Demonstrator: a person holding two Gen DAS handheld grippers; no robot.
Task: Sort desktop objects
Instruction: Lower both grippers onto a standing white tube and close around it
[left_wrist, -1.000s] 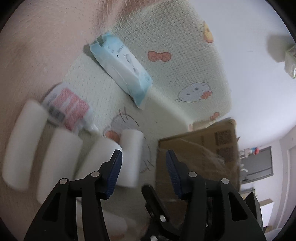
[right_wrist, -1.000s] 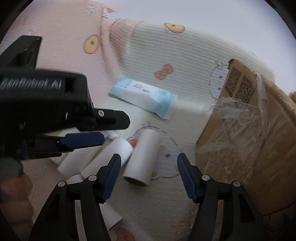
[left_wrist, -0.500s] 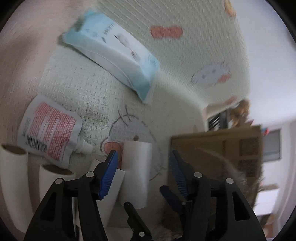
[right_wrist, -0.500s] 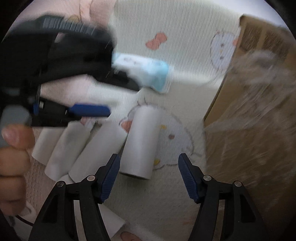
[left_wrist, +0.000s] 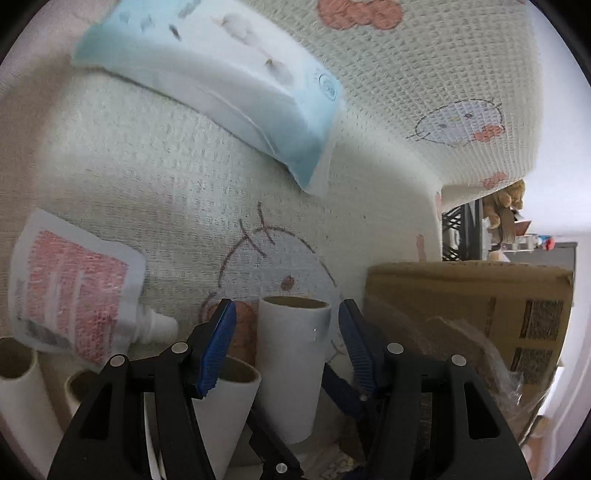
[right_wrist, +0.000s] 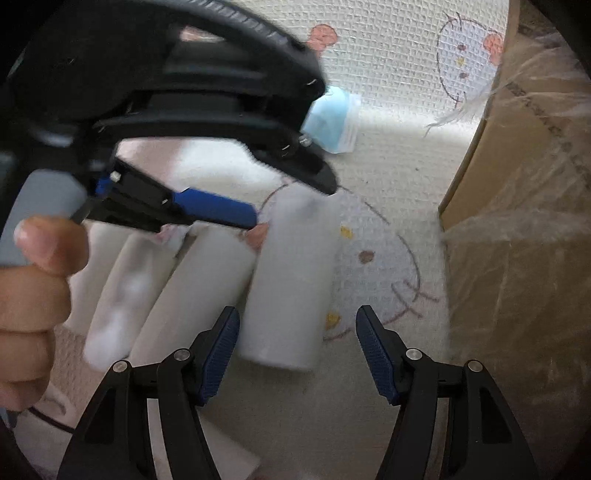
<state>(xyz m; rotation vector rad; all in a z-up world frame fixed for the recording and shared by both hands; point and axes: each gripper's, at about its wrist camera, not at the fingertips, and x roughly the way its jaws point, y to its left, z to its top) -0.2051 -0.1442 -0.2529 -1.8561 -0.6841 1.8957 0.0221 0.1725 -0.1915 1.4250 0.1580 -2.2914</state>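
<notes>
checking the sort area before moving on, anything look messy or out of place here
The white paper tubes lie jumbled at differing angles rather than in a row. The cardboard box has loose, crinkled plastic film hanging off it. The blue tissue pack lies askew on the cloth.

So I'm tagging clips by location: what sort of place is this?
Probably a home, likely a bedroom: the items lie on a cartoon-print quilted blanket, beside a cardboard box, with a plush toy behind.

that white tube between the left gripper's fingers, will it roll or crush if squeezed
The tube is a hollow cardboard cylinder lying on its side, so a nudge would probably roll it. Its open end shows thin walls, so it is likely light and may dent under a hard squeeze. The left gripper straddles it, open.
</notes>
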